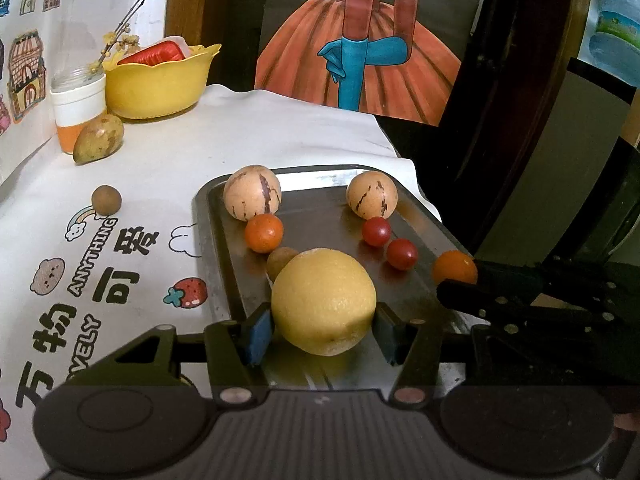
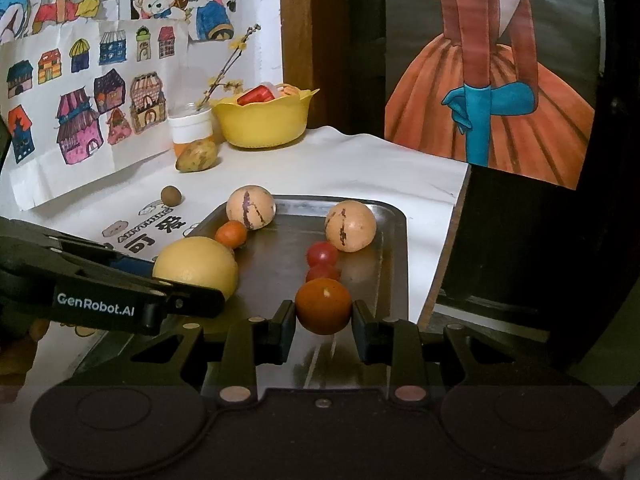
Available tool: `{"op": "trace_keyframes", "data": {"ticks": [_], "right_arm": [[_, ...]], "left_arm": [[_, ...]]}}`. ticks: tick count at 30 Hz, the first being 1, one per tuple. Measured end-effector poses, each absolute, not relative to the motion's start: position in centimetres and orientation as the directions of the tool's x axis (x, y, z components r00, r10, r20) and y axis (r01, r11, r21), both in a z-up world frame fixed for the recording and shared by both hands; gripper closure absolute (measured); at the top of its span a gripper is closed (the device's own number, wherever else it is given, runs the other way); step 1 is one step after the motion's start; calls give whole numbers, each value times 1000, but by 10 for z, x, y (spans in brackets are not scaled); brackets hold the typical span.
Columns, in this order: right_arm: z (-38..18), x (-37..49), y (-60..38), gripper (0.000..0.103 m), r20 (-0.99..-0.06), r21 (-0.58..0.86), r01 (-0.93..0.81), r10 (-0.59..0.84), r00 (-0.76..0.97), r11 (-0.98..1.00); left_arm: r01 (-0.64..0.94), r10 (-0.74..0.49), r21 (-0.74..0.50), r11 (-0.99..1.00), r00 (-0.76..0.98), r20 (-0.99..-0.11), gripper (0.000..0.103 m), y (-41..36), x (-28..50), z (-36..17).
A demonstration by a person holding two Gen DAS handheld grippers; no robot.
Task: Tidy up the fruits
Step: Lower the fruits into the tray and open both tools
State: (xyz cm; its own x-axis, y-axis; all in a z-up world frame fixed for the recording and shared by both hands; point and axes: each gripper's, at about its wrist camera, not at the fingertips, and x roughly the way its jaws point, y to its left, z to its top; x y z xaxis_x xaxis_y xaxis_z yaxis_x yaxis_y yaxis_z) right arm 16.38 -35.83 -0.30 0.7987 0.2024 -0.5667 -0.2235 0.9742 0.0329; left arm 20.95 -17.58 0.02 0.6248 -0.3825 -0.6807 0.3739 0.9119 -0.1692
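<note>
Left hand-held gripper (image 1: pixel 324 326): clamped on the big yellow citrus (image 1: pixel 324 302), blue pads touching both its sides, low over the near end of the metal tray (image 1: pixel 218 248).
Right hand-held gripper (image 2: pixel 324 322): pinching an orange tomato (image 2: pixel 324 306) between its fingers, near end of the tray's right side.
Already on the tray: two striped pale fruits (image 1: pixel 252 192) at the far end, another orange tomato (image 1: pixel 264 233) on the left, two red cherry tomatoes (image 1: pixel 377 231) in a line on the right, plus a small brown fruit (image 1: pixel 282 262) tucked behind the citrus.
Still off the tray: a brown ball (image 1: pixel 106 200) and a mango (image 1: pixel 99 139) on the table (image 1: pixel 248 132), near the yellow bowl (image 1: pixel 158 84).
Step, my guess: both fruits being set down in mirrored rows.
Doing it well: lower till each fruit sits on the metal before letting go, round stuff rolls! Open slowly, back out straight, and don't bump the red ones just behind the right one.
</note>
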Motion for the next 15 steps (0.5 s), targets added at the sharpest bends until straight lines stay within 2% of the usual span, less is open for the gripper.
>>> {"op": "trace_keyframes", "data": {"ticks": [15], "right_arm": [[-11,175,-357,71,-588,25,-212,186,787,977]], "left_arm": [[376,-384,-169,911,625,-680,45,-175,209,-1]]}}
